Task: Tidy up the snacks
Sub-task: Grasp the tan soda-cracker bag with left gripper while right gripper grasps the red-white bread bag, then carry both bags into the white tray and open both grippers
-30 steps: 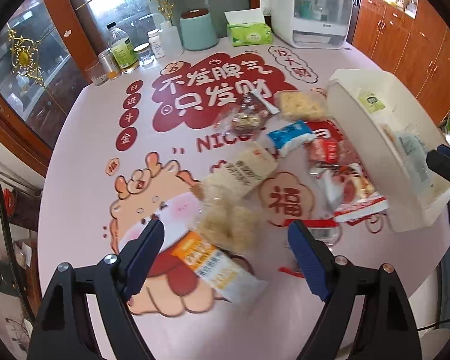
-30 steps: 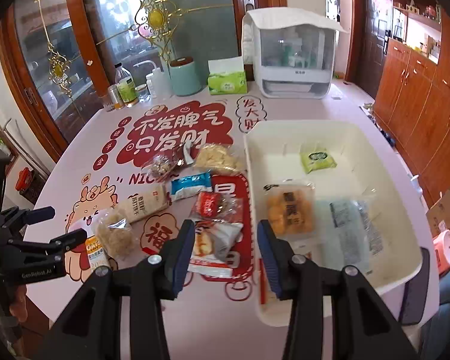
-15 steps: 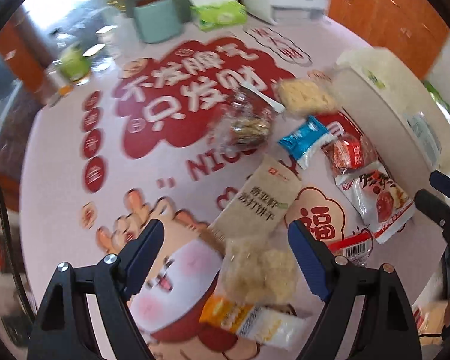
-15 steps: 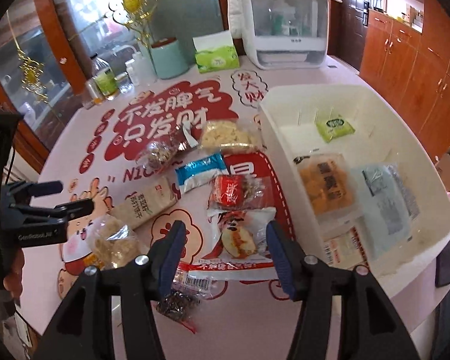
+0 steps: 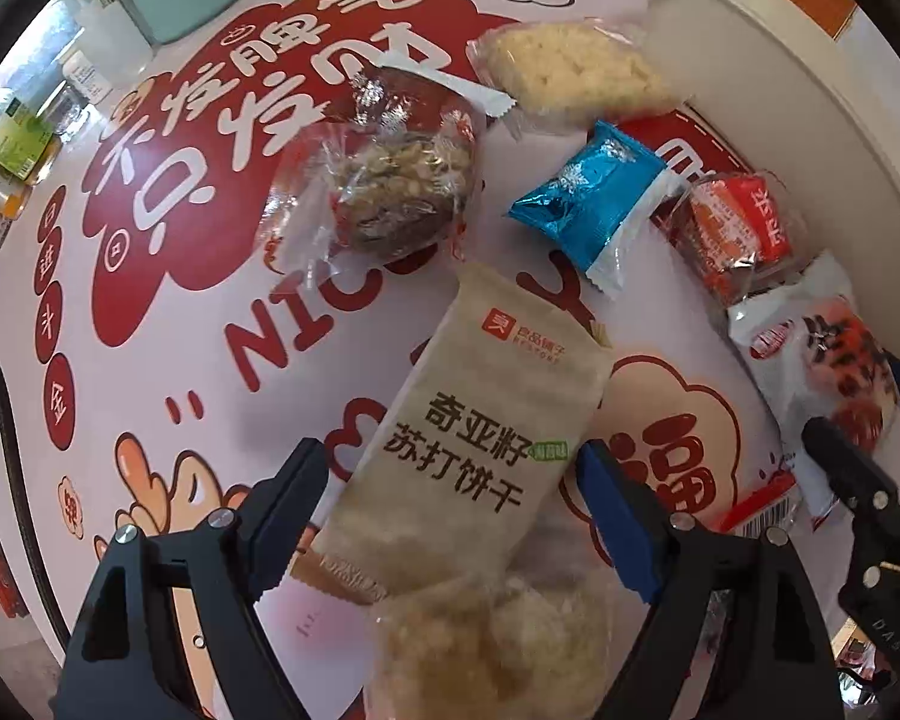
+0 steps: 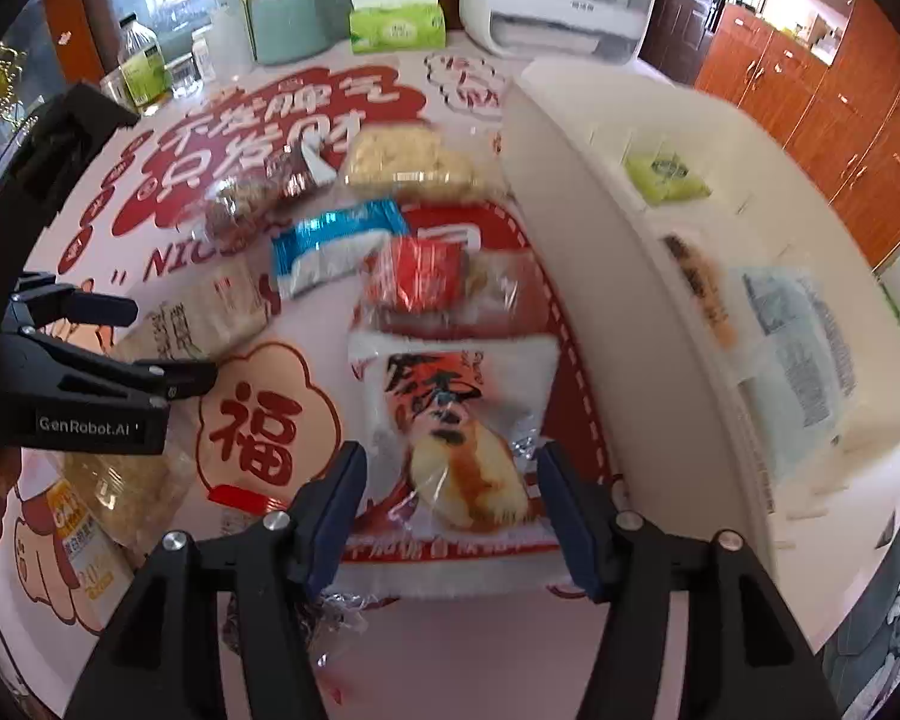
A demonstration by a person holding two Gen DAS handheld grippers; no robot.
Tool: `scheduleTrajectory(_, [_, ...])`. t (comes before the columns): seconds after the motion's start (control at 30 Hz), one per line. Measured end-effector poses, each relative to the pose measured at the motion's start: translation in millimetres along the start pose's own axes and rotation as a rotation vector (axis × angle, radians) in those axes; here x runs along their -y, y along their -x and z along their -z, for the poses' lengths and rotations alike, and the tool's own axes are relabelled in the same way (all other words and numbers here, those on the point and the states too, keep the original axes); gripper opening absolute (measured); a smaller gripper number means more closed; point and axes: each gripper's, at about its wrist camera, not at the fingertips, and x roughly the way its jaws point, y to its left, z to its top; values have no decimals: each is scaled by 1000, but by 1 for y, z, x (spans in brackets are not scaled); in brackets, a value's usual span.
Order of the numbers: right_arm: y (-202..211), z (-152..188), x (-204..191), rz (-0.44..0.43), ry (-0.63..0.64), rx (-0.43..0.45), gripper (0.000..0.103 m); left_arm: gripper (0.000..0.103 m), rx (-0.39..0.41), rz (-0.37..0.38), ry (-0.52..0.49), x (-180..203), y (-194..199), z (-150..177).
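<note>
My left gripper (image 5: 453, 474) is open and points down at the table, its blue pads on either side of a beige cracker packet (image 5: 480, 420) without touching it. A clear bag of puffed rice (image 5: 498, 642) lies just below that packet. My right gripper (image 6: 450, 474) is opening, with a white bread packet (image 6: 456, 414) between its jaws and the pads off it. A red packet (image 6: 420, 276), a blue packet (image 6: 330, 240), a nut cake in clear wrap (image 5: 402, 192) and a pale rice-cake bag (image 5: 576, 72) lie further back. The white bin (image 6: 600, 300) stands to the right.
In the bin lie a green packet (image 6: 666, 177), an orange snack (image 6: 702, 294) and a pale blue packet (image 6: 798, 348). An orange oat packet (image 6: 84, 540) lies near the table's front left edge. A tissue box (image 6: 396, 27), a teal canister (image 6: 288, 24) and bottles stand at the back.
Both grippers have come down close to the table. The left one went from the oat packet to the cracker packet. The right jaws have widened over the bread packet.
</note>
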Motion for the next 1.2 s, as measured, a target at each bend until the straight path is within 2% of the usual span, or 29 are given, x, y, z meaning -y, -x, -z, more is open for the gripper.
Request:
scheduleTrajectory(0.3, [-12,-2,-1,5,10,12,60,84,8,25,7,4,-2,-5])
scheduleTrajectory(0.33, [-12,-2,0,2,9,17,59,81,13,24,7,7,-2,-5])
scheduleTrajectory(0.43, [-10,-2,2,-11,10,43,50,65,36,21,-4,15,4,-1])
scheduleTrajectory(0.5, [-7,0,2,-15,18,63,46,59,42,7,-13,22,6,-2])
scheduleTrajectory(0.7, [5,6,1,-49,37,93,40,57,90,-42,-23,43,24,7])
scheduleTrajectory(0.87, [37,11,0,-99,63,154,39,54,166,-30,8,43,65,18])
scheduleTrajectory(1.0, [53,13,-1,-122,82,169,39,53,214,-35,16,43,91,28])
scheduleTrajectory(1.2, [69,19,0,-140,102,180,39,53,228,-23,46,44,107,40])
